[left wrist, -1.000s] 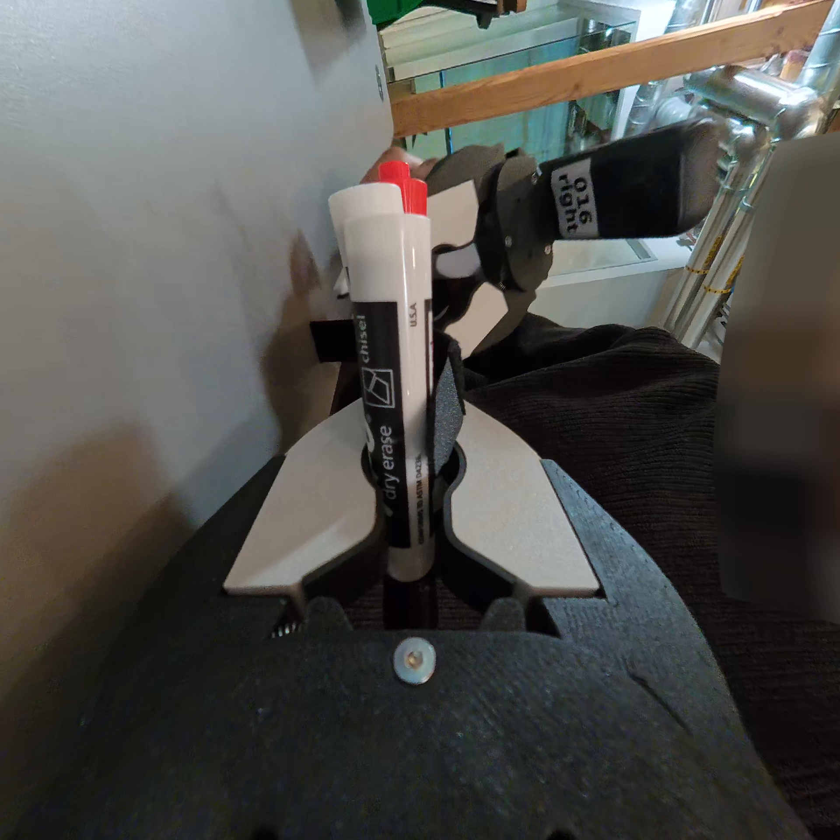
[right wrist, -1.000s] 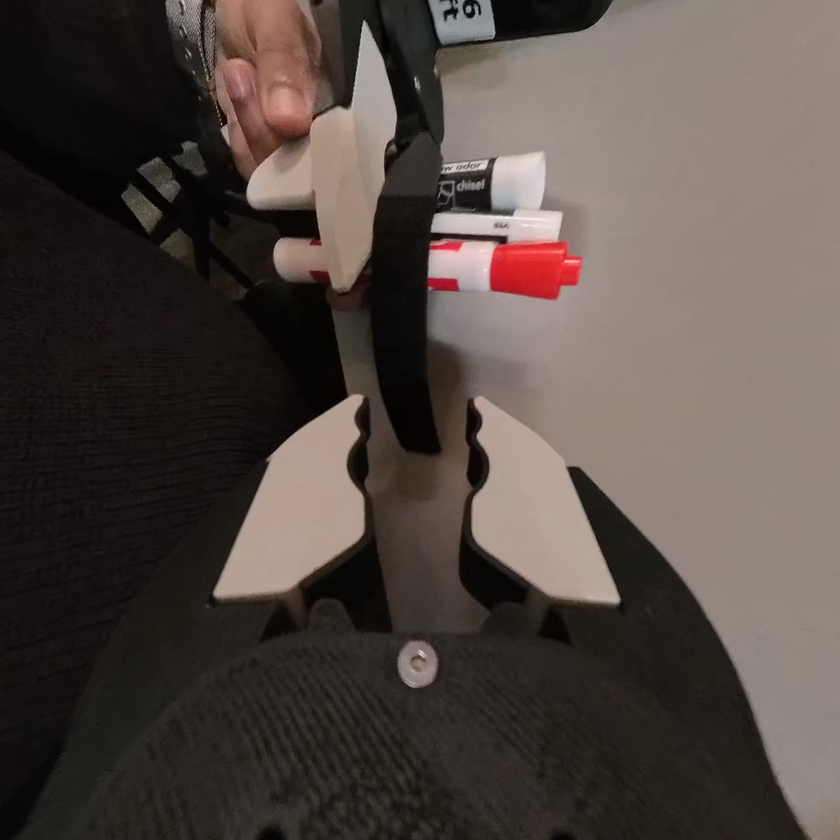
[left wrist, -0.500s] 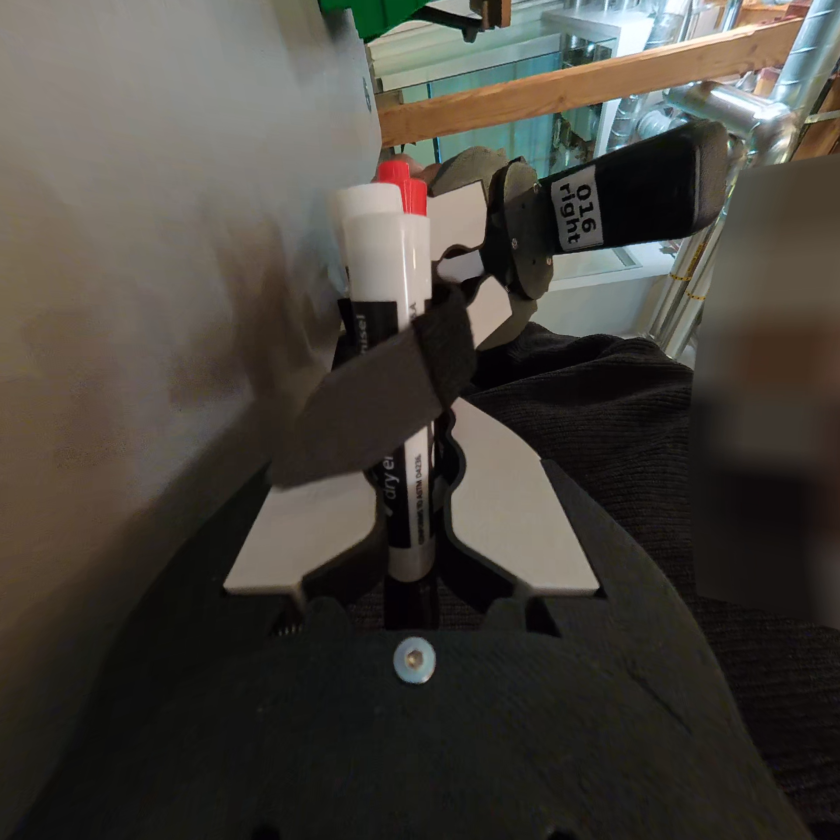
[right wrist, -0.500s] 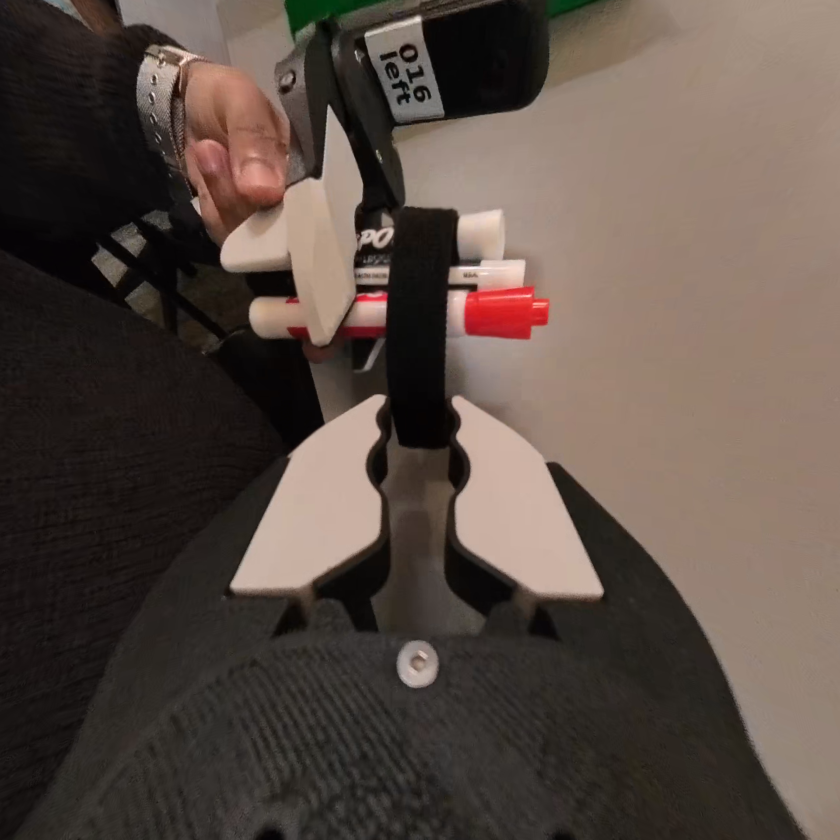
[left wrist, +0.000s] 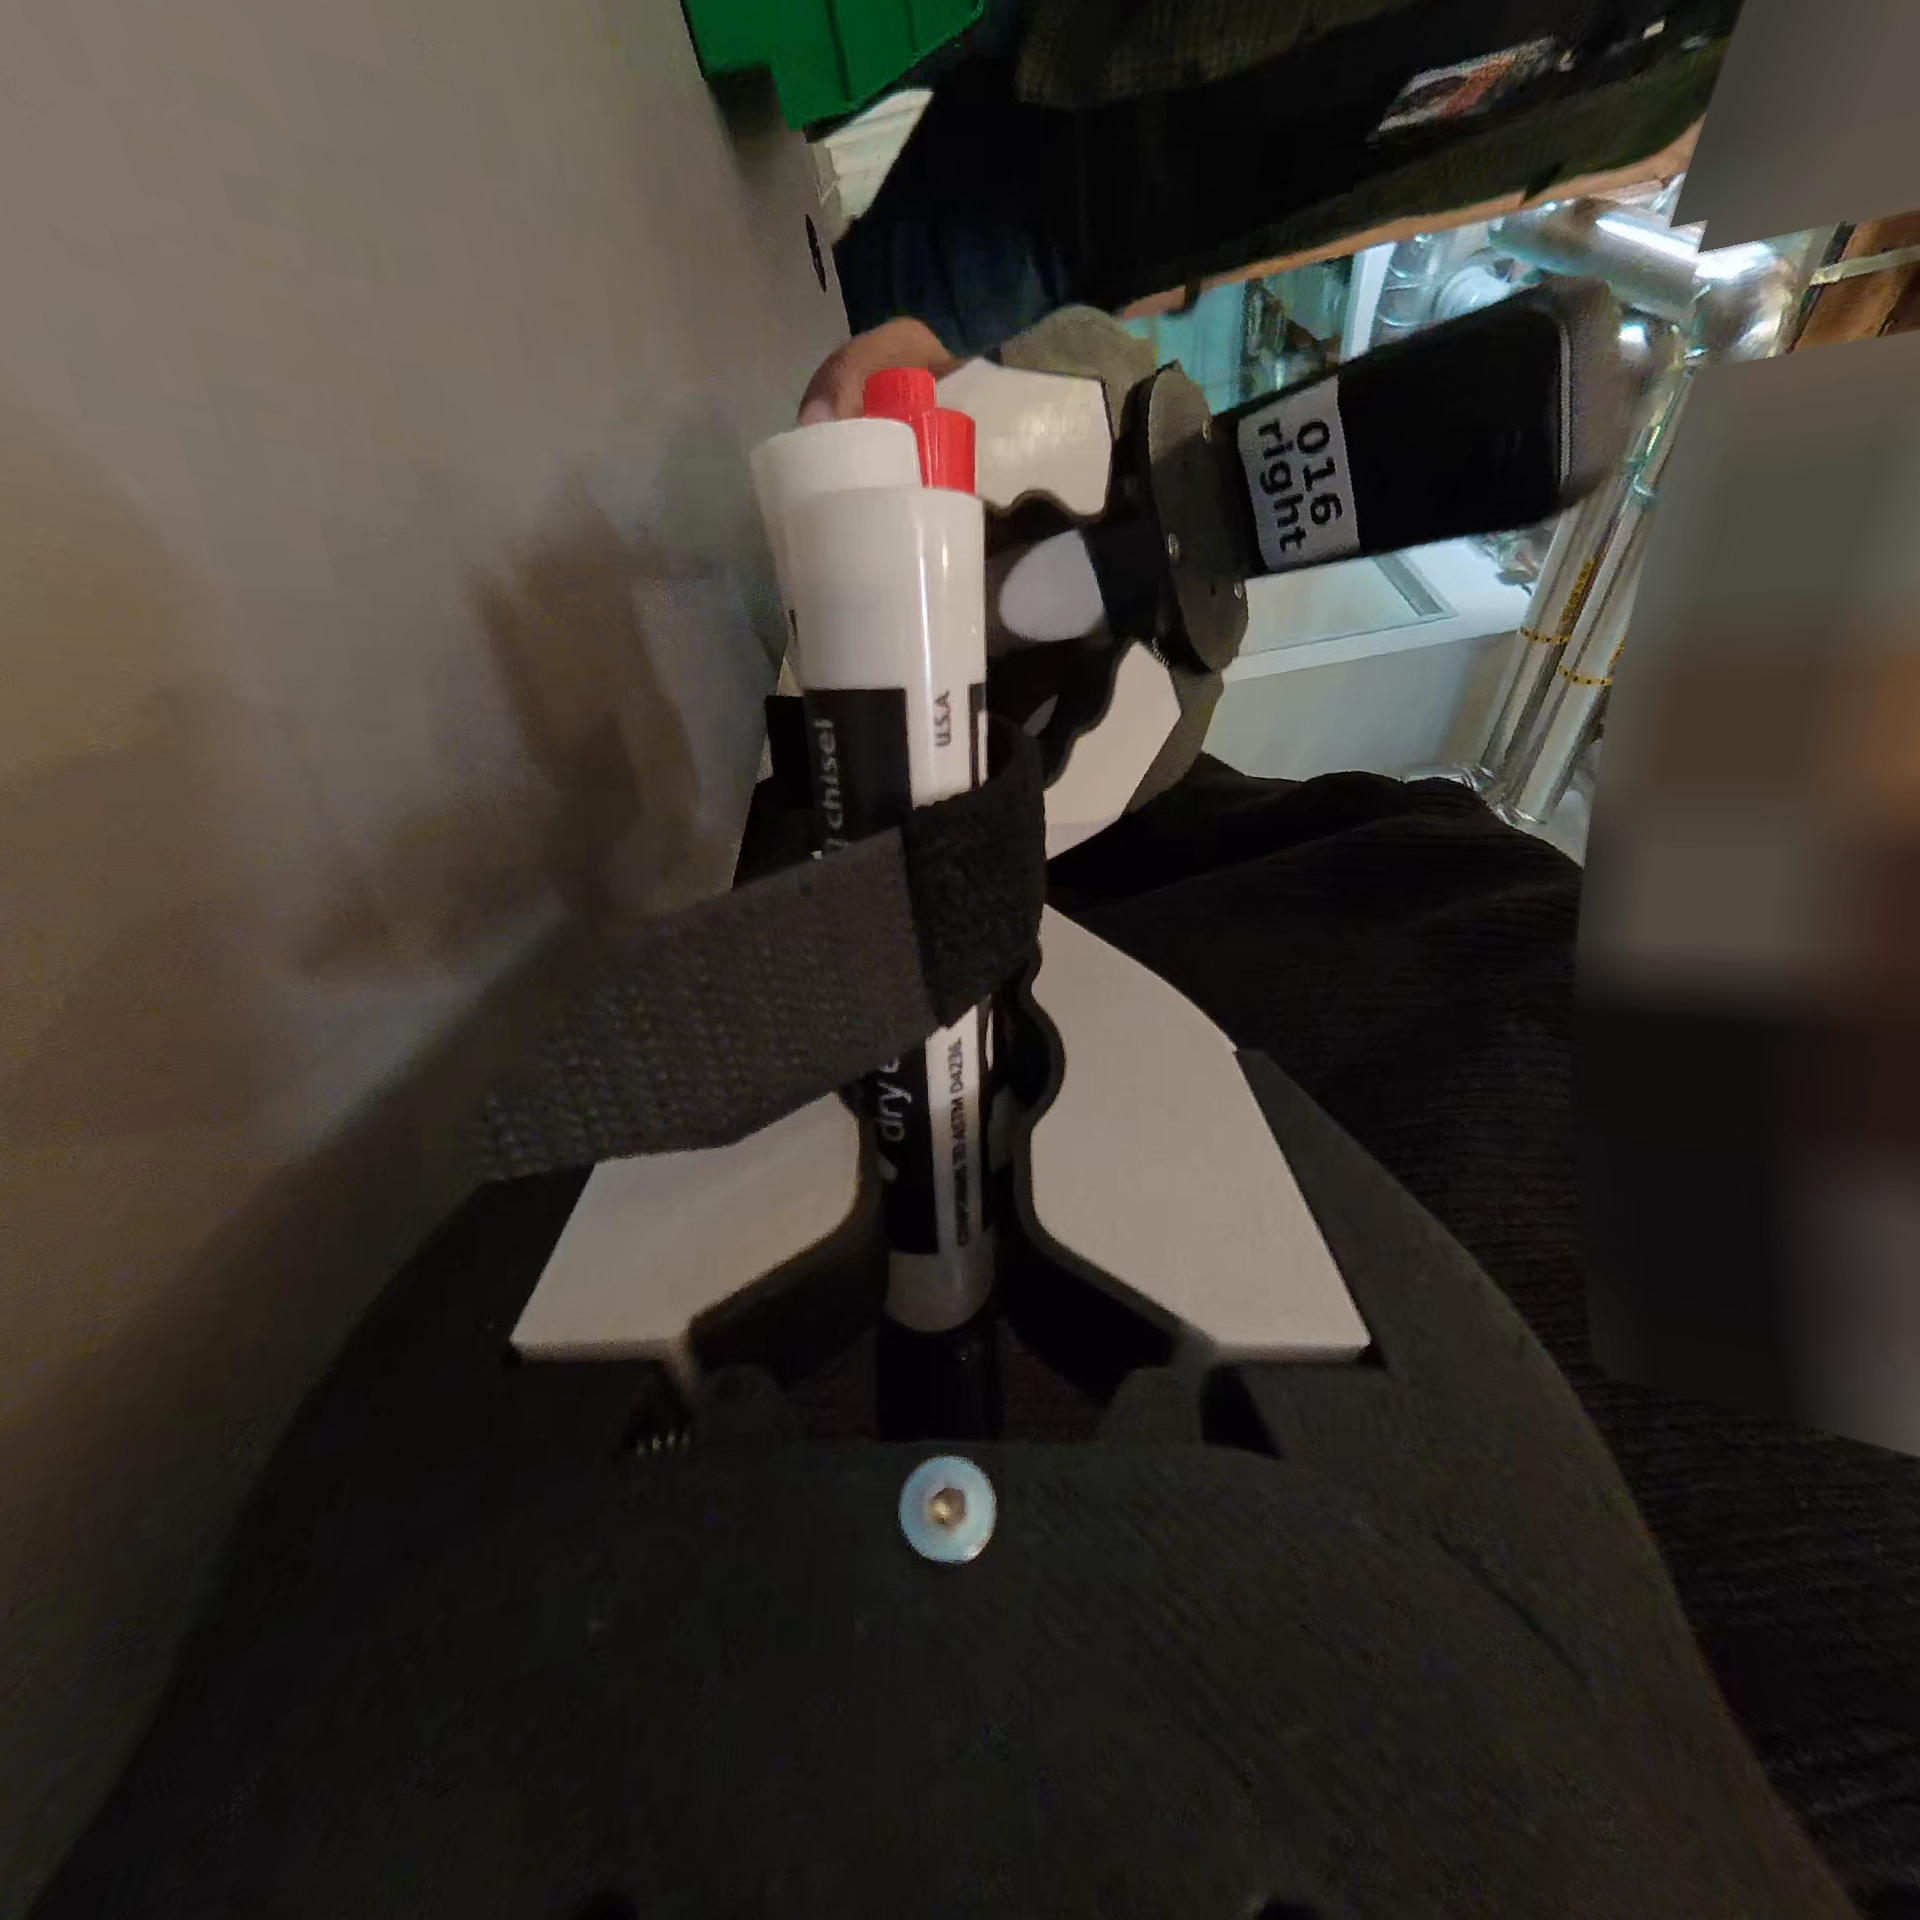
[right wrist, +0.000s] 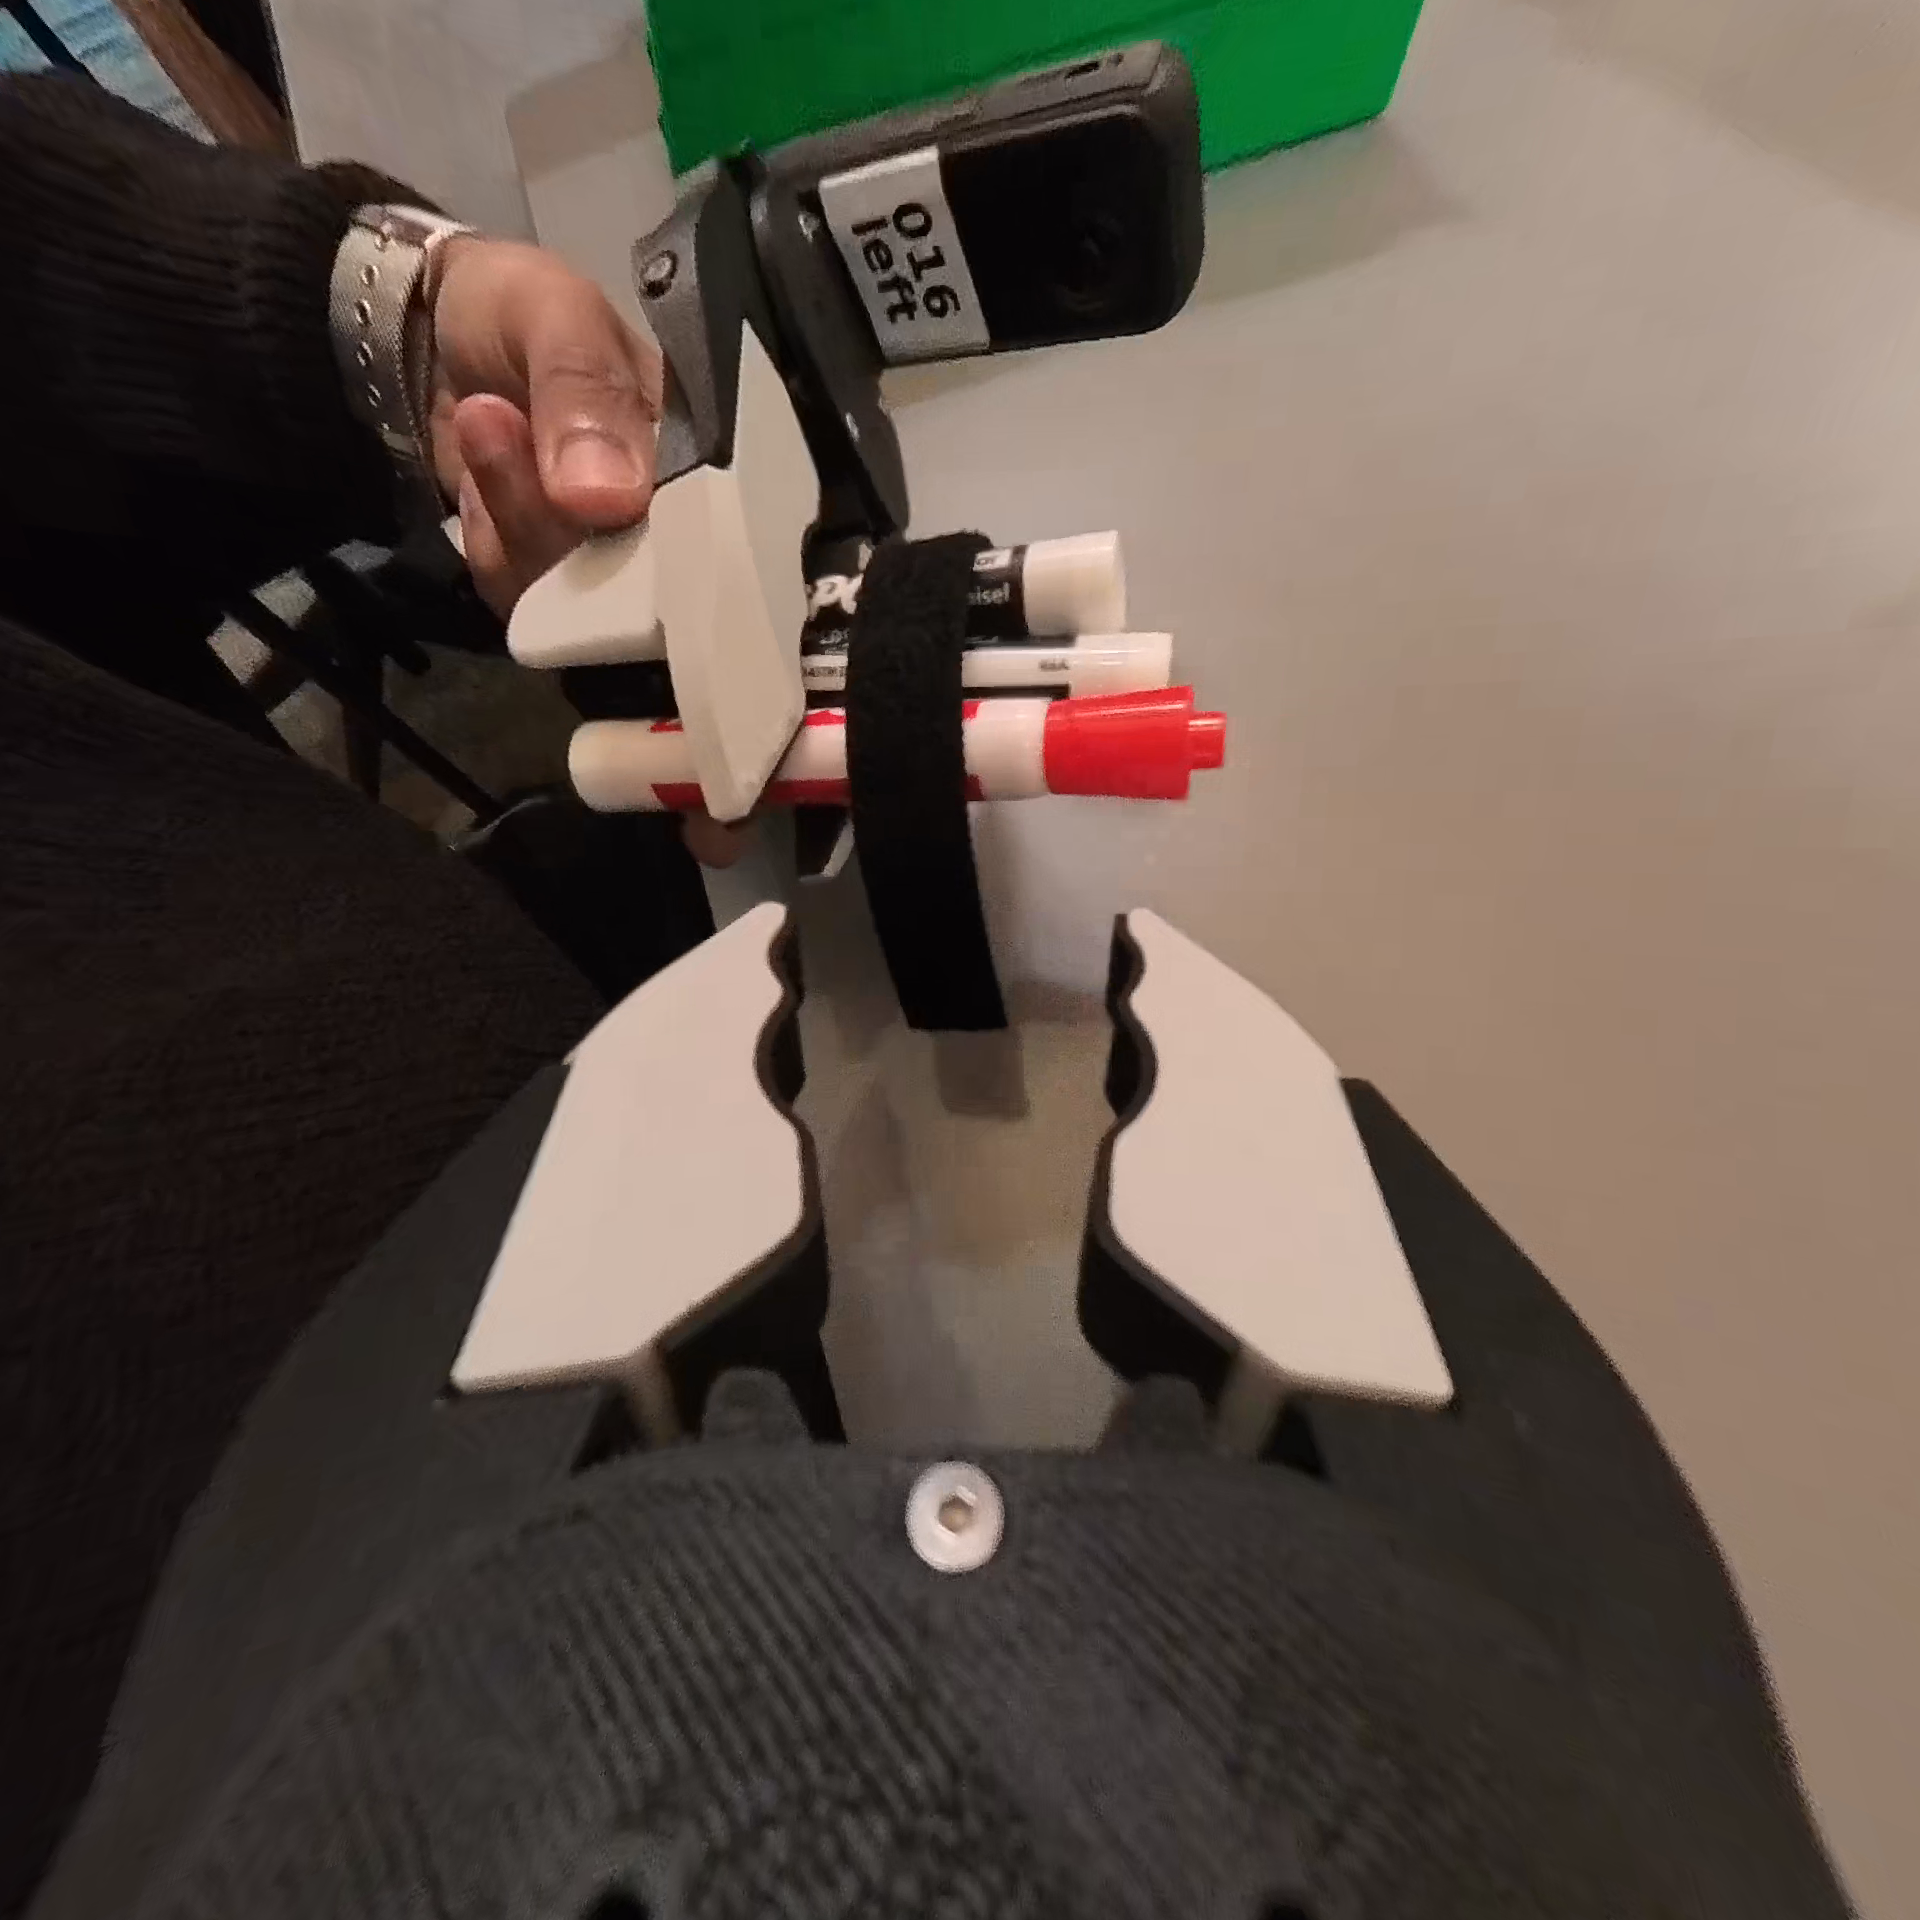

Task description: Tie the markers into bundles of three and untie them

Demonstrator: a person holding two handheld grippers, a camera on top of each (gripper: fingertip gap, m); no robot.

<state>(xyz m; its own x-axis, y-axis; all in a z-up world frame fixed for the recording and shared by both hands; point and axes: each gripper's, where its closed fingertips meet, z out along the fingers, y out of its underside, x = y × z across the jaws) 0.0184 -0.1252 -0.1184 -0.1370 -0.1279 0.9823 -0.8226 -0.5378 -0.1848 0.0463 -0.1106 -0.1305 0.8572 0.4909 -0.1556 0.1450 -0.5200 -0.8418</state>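
Left gripper (left wrist: pixel 940 1049) is clamped on the marker bundle (left wrist: pixel 904 665), fingers pressed to the barrels w/ no gap showing, and the lower barrel ends vanish into the dark slot between them. From the left wrist view only two white barrels and two red caps (left wrist: pixel 920 436) are clear; a third marker can't be separated out here. Black strap (left wrist: pixel 790 987) loops round the bundle just above the fingertips, its free tail running off left, blurred at the far end. Behind the bundle sits the right gripper (left wrist: pixel 1039 644), partly masked by the markers, its camera block above right; a fingertip peeks out by the caps. Switch to the right wrist view: right gripper (right wrist: pixel 951 997) stands wide, nothing between its fingers (right wrist: pixel 665 1143), and the strap's loose end (right wrist: pixel 935 831) hangs down between the tips — touching either one? Can't tell, looks clear of both. Here the bundle (right wrist: pixel 1039 644) lies sideways, three markers stacked, red cap (right wrist: pixel 1127 743) on the lowest pointing right; the top two show white ends, cap colours not visible. Left gripper (right wrist: pixel 743 717) grips them from the left, one white finger covering the mid barrels. A hand (right wrist: pixel 530 416) w/ a watch strap and a black sleeve holds it. Grey tabletop (right wrist: pixel 1558 727) behind, green box (right wrist: pixel 1299 62) cut off at top edge. Right side of left view is blurred patches.
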